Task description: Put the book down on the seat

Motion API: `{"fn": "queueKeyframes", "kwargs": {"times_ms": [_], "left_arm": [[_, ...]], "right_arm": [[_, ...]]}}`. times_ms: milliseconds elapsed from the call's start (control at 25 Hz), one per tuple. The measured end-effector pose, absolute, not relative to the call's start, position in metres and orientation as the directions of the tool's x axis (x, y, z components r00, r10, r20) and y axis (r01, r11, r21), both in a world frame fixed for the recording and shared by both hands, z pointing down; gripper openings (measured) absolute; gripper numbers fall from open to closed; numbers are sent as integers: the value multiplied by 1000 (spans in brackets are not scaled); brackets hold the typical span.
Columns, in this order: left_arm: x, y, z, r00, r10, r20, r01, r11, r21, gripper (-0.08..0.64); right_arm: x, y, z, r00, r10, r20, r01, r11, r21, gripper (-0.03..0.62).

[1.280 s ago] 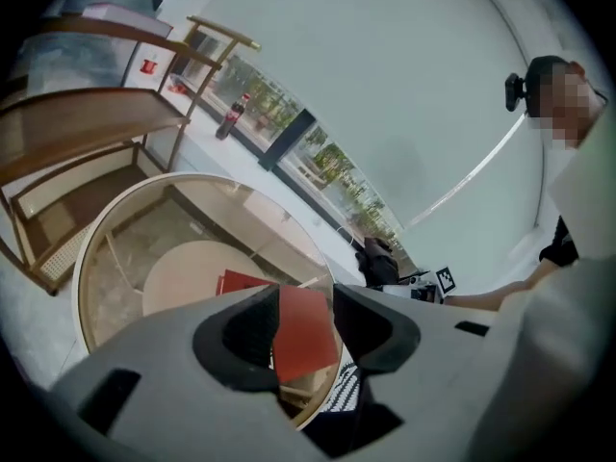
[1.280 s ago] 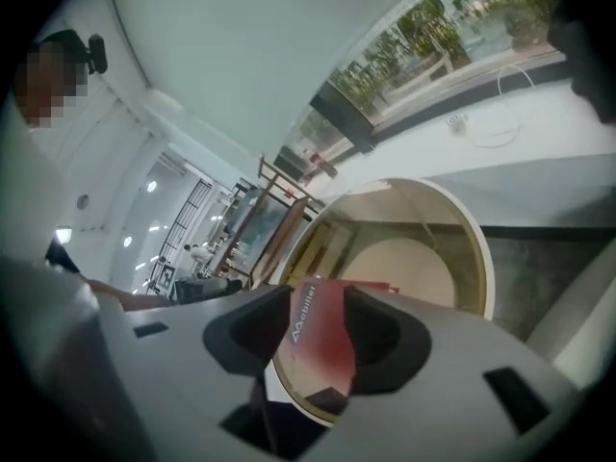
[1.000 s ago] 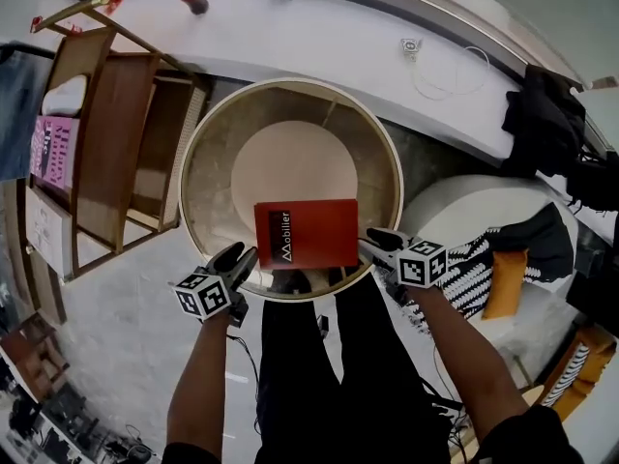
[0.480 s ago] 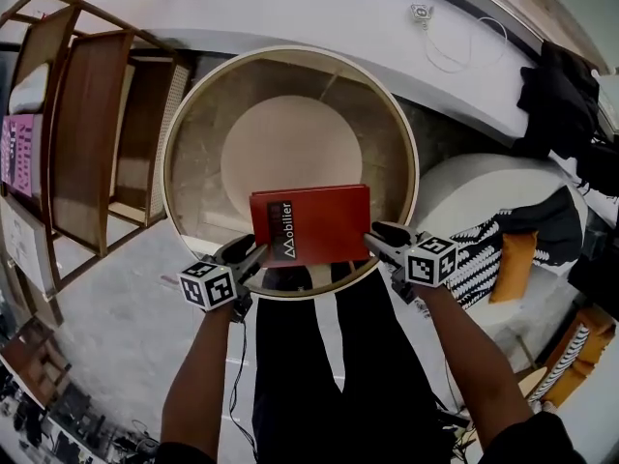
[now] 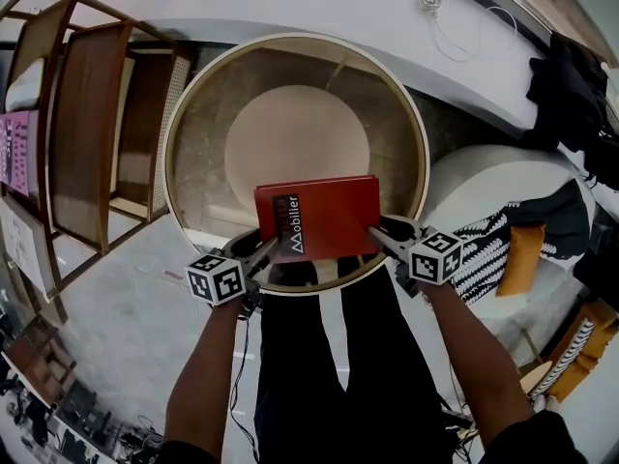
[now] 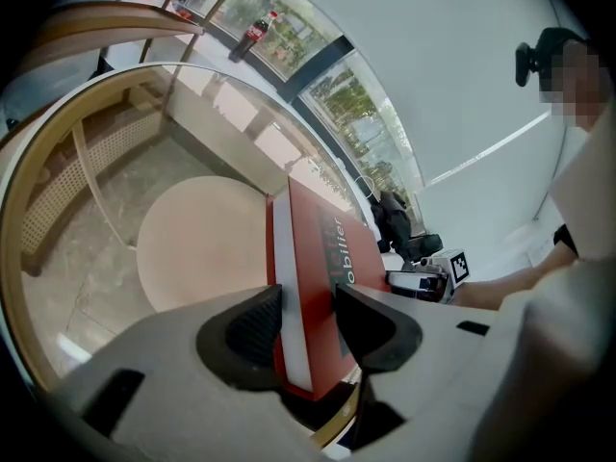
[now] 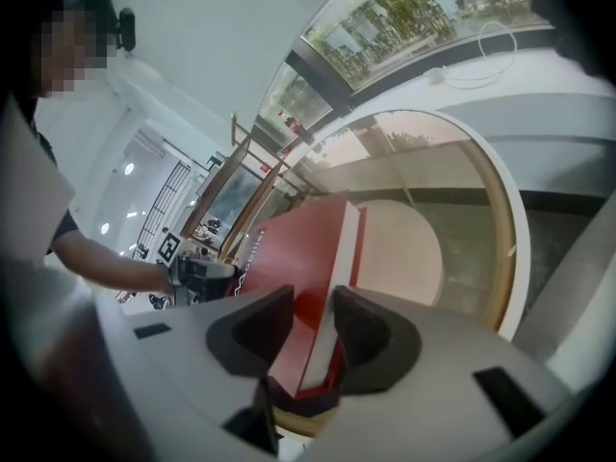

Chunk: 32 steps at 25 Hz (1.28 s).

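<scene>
Red book being held above the round seat
The left hand-held gripper is clamping its near-left corner; the right hand-held gripper, jaws having just been closing, is clamping the near-right corner, over the seat's near side

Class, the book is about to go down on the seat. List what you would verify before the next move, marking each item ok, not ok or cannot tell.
1. Left gripper grips the red book: ok, jaws pressed on both covers.
2. Right gripper grips it: ok; its jaws have just been closing on the book's corner.
3. Book above the round seat: not ok, it hangs mostly short of it, towards the near side of the wooden rim.
4. Seat free of things: ok.
5. Open way down inside the rim: cannot tell; reflections hint at a pane.
</scene>
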State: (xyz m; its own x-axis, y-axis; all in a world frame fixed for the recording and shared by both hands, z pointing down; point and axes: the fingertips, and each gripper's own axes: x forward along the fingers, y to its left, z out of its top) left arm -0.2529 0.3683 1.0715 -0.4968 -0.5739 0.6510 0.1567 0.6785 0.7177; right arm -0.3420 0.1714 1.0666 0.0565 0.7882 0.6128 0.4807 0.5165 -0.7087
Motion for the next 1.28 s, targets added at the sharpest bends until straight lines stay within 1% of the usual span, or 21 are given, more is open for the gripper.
{"fn": "queueKeyframes", "kwargs": {"times_ms": [320, 600, 920, 1120, 1280], "left_arm": [[-256, 376, 1062, -496, -571, 654, 134, 695, 707, 176], [-270, 391, 1016, -558, -553, 619, 106, 692, 714, 175], [-308, 414, 897, -677, -493, 546, 35, 720, 693, 172], [-335, 429, 803, -768, -433, 472, -21, 754, 657, 170], [-358, 445, 722, -835, -381, 398, -78, 796, 600, 167]], "right_arm": [[-343, 178, 1057, 41, 788, 615, 480, 524, -704, 135], [-371, 199, 1001, -27, 817, 575, 558, 490, -670, 130], [-411, 221, 880, -121, 857, 500, 647, 450, -615, 129], [-437, 233, 786, -166, 892, 420, 713, 403, -574, 126], [-458, 245, 710, -207, 920, 332, 764, 364, -533, 126]]}}
